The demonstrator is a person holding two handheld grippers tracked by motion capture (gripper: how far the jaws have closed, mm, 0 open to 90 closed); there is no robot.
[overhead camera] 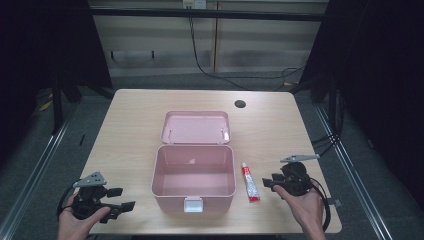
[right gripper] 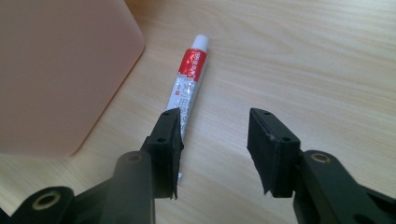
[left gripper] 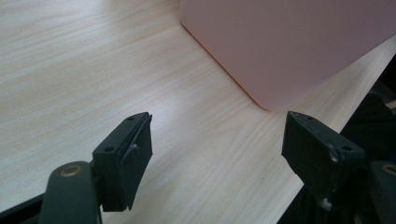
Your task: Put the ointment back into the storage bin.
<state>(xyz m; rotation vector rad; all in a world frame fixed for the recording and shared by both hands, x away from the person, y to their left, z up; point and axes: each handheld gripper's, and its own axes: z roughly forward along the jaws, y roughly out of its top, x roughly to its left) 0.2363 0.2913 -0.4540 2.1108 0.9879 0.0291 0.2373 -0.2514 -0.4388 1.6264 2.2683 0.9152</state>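
The right gripper (right gripper: pixel 212 149) is hanging half open and empty over the tube (right gripper: pixel 187 88), lying near the table's (overhead camera: pixel 125 125) front right edge beside the open box (overhead camera: pixel 194 172). Closing off-centre risks nudging it away. The left gripper (left gripper: pixel 217 154) is idling wide open, empty.

The open pink box (overhead camera: pixel 194 176) with its raised lid (overhead camera: pixel 195 127) blocks the middle of the table (overhead camera: pixel 130 130). Bare wood runs wide on its left. On its right the tube (overhead camera: pixel 250 182) lies just beside the wall, narrowing that lane.
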